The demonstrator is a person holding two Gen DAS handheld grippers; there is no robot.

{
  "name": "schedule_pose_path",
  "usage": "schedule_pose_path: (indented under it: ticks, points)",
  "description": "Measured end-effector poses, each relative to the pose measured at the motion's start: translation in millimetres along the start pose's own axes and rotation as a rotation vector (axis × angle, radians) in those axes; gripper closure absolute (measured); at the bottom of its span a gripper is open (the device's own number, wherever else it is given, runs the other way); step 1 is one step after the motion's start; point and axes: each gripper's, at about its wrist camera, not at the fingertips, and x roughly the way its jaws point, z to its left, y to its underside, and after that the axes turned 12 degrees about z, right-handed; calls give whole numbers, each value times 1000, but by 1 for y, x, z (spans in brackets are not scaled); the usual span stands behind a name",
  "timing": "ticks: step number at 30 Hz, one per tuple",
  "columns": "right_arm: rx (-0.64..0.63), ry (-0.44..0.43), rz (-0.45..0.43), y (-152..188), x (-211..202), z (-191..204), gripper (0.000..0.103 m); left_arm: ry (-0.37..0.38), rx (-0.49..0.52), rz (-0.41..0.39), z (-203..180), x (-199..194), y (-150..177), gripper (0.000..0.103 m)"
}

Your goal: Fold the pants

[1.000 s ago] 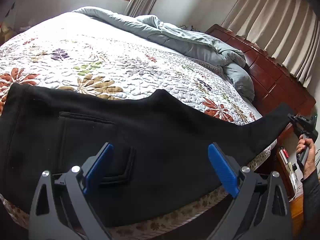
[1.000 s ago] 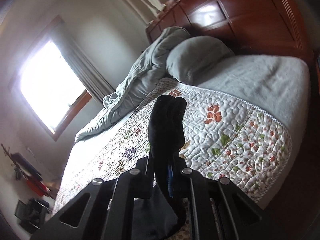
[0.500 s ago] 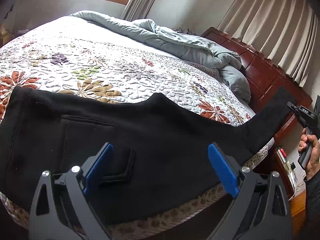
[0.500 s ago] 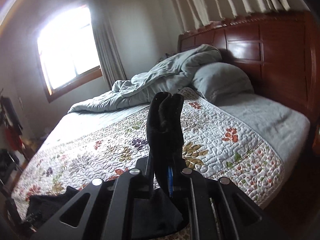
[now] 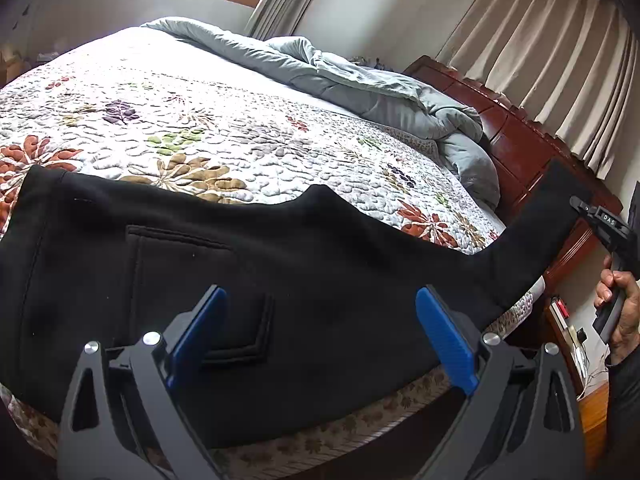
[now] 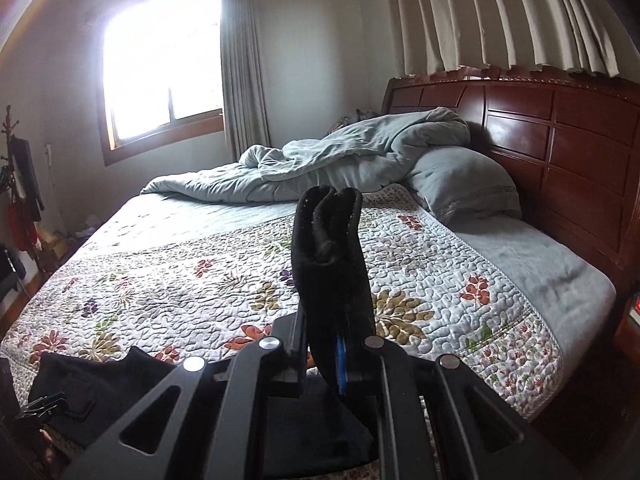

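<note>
Holding the leg end of the black pants [image 6: 326, 256] clenched between my right gripper's [image 6: 340, 354] fingers, I have that end lifted off the bed [image 5: 224, 128], while the waist and seat of the pants lie flat along the near edge of the quilt [image 6: 420, 264]. My left gripper [image 5: 320, 336] hovers over the seat with its blue fingers [image 5: 446, 340] spread wide, grasping nothing.

Risks as I judge them: the fabric hangs partly over the bed's edge, so a sideways pull on the leg could drag the whole garment to the floor. With the waist unpinned, the fold may land skewed. The pinch is near the cuff's edge and could slip.

Only readable writing: "DAS" on the right gripper's body, seen from the left wrist view.
</note>
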Motion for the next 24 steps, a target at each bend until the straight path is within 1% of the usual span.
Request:
schedule_pose_path:
  ticks: [7,19,24]
  points:
    - [-63,7,-4,2,1,21,92,0,-4,8,1,2,0,8]
    - [-154,13,-1,5,6,45,92,-4,-6,19,3,6,-1,8]
    - [-216,23,1,9,9,61,92,-3,-7,19,3,6,-1,8]
